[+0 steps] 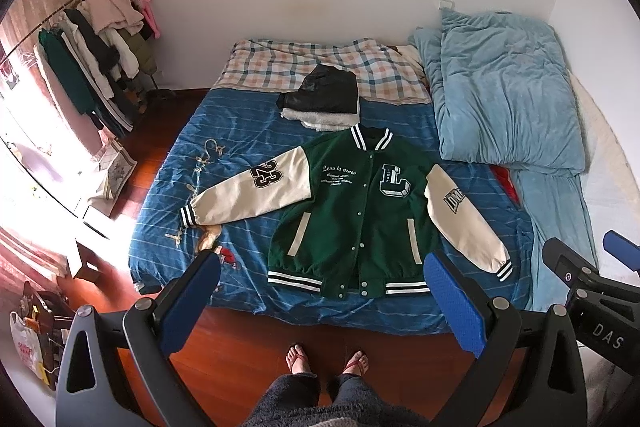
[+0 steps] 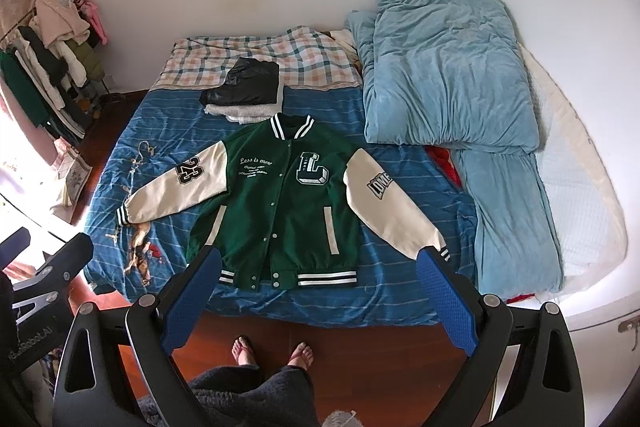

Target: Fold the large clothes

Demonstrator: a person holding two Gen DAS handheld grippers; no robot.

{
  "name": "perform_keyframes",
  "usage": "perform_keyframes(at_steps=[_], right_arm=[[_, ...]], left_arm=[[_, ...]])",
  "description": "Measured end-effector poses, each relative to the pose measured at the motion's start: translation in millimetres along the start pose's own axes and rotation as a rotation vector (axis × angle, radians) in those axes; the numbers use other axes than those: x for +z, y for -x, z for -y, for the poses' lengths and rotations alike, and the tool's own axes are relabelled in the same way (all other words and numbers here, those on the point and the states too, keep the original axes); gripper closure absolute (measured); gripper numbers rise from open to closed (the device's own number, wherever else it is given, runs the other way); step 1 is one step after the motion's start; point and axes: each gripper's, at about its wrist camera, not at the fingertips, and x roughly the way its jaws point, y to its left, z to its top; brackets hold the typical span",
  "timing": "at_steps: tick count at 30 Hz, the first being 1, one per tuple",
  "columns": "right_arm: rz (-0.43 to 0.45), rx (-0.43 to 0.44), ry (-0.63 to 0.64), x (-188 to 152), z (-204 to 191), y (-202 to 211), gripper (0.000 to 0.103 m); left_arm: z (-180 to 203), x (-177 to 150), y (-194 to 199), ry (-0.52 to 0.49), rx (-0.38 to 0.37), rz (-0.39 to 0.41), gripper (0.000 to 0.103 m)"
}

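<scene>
A green varsity jacket [image 1: 356,211] with cream sleeves lies flat, front up and buttoned, on the blue striped bed cover [image 1: 240,163]; it also shows in the right wrist view [image 2: 276,199]. Both sleeves are spread out to the sides. My left gripper [image 1: 324,267] is open and empty, held high above the bed's near edge. My right gripper [image 2: 320,263] is open and empty too, also high above the jacket's hem. The right gripper's body shows at the right of the left wrist view [image 1: 592,279].
A folded black garment [image 1: 320,95] on a grey one lies beyond the collar. A light blue duvet [image 1: 504,91] is heaped on the right. A plaid blanket [image 1: 304,63] lies at the far end. A clothes rack [image 1: 96,59] stands left. The person's feet [image 1: 326,359] stand on the wooden floor.
</scene>
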Motion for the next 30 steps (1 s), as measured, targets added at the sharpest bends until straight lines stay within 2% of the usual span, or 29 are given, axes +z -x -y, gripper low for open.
perform_keyframes(at_steps=[11, 30], right_arm=[[0.008, 0.002, -0.016, 0.4, 4.1, -3.5, 0.004], [0.012, 0.003, -0.009, 4.7, -1.5, -2.7, 0.004]], left_arm=[[-6.2, -3.3, -2.0, 0.009, 0.006, 0.010, 0.000], [0.4, 14.3, -1.7, 0.005, 0.002, 0.018, 0.000]])
